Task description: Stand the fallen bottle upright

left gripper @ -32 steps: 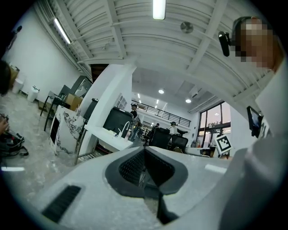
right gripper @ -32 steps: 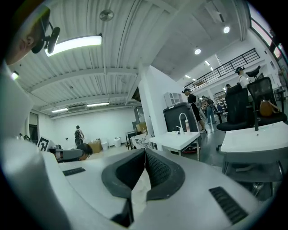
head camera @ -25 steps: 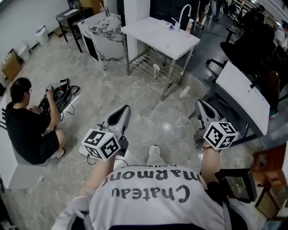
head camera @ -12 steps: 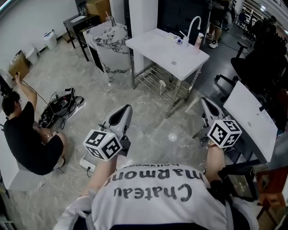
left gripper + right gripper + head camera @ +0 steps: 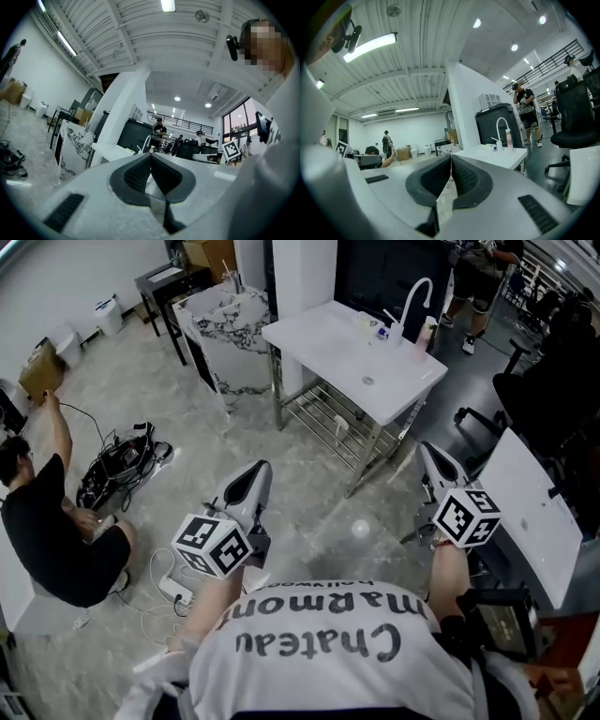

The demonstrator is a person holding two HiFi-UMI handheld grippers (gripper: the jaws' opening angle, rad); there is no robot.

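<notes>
A white table [image 5: 328, 338] with a sink and a white faucet [image 5: 412, 296] stands ahead of me. Beside the faucet a pink bottle [image 5: 429, 332] stands upright, and a small blue-capped item [image 5: 381, 333] sits near it, too small to tell whether it lies on its side. My left gripper [image 5: 253, 472] and right gripper [image 5: 431, 456] are held level over the floor, short of the table, both shut and empty. The left gripper [image 5: 151, 157] looks toward the table [image 5: 112, 151]. Past my right gripper [image 5: 451, 159] I see the faucet [image 5: 500, 126] and pink bottle [image 5: 508, 139].
A wire shelf [image 5: 328, 418] under the table holds a white bottle [image 5: 339, 425]. A marble-patterned counter [image 5: 225, 315] stands to the left of the table. A person [image 5: 47, 521] sits on the floor by cables [image 5: 117, 460]. A white desk [image 5: 534, 493] and office chairs [image 5: 539, 390] are on the right.
Both grippers and my view have moved forward toward the white table, which now looks larger and nearer. The seated person has raised an arm. Both grippers stayed shut.
</notes>
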